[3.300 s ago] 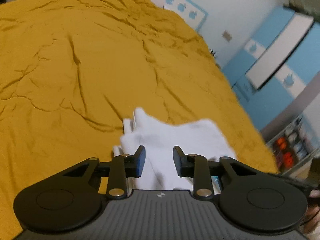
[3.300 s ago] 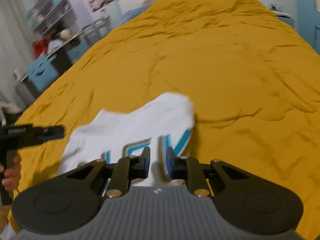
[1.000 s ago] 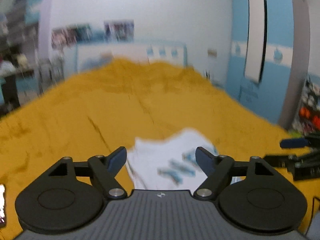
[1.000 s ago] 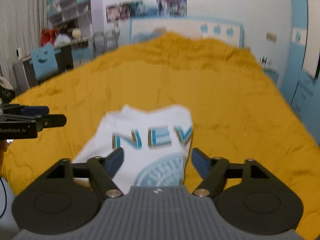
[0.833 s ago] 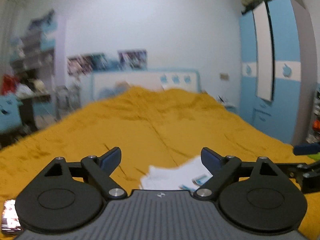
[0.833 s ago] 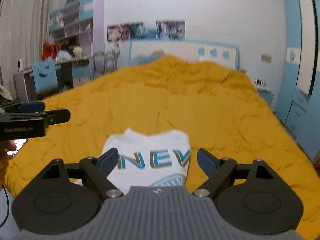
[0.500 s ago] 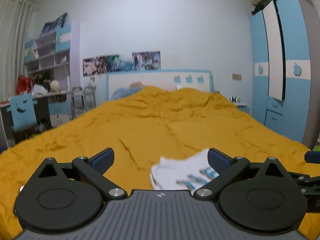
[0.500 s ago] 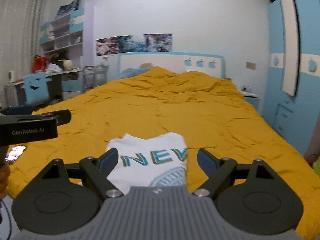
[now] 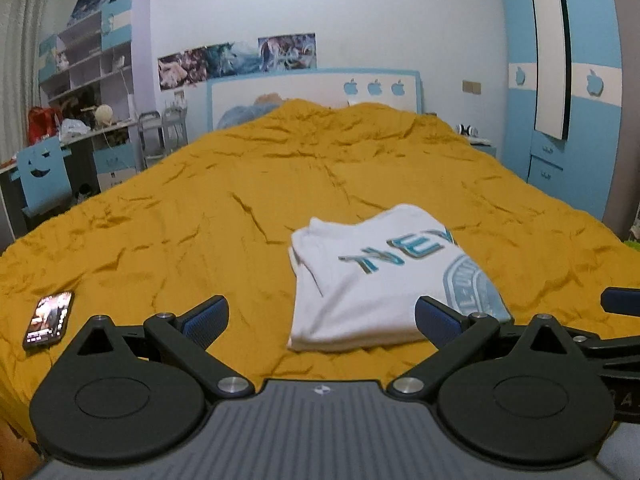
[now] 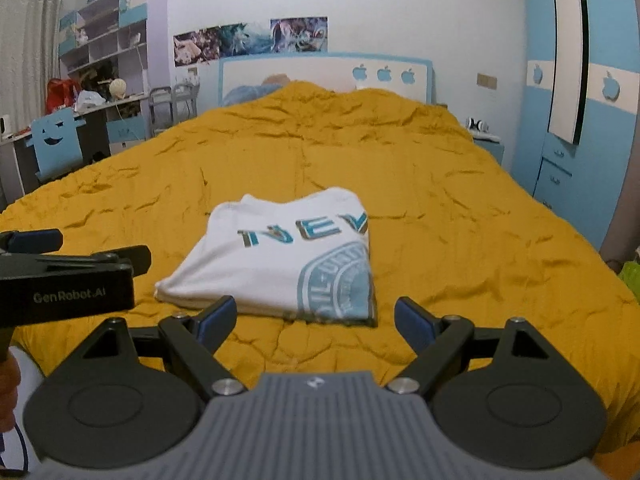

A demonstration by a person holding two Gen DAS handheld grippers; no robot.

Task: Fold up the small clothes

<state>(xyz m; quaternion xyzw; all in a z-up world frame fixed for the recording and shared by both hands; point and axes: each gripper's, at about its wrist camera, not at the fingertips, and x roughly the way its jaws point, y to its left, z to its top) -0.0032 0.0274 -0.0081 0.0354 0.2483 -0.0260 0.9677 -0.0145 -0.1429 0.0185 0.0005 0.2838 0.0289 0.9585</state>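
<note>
The folded white shirt [image 10: 280, 256] lies flat near the bed's [image 10: 460, 220] front edge, bare yellow cover all round it. Both claws, left [image 9: 322, 318] and right [image 10: 316, 320], have just spread wide; they hover short of the shirt, holding nothing. A phone [image 9: 48, 320] rests near the bed's left edge.

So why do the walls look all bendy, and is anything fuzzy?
Left wrist view: the fisheye lens curves the wardrobe and shelves; the folded shirt is slightly soft. Right wrist view: same bending; the bedspread looks sharp, with no glare.
</note>
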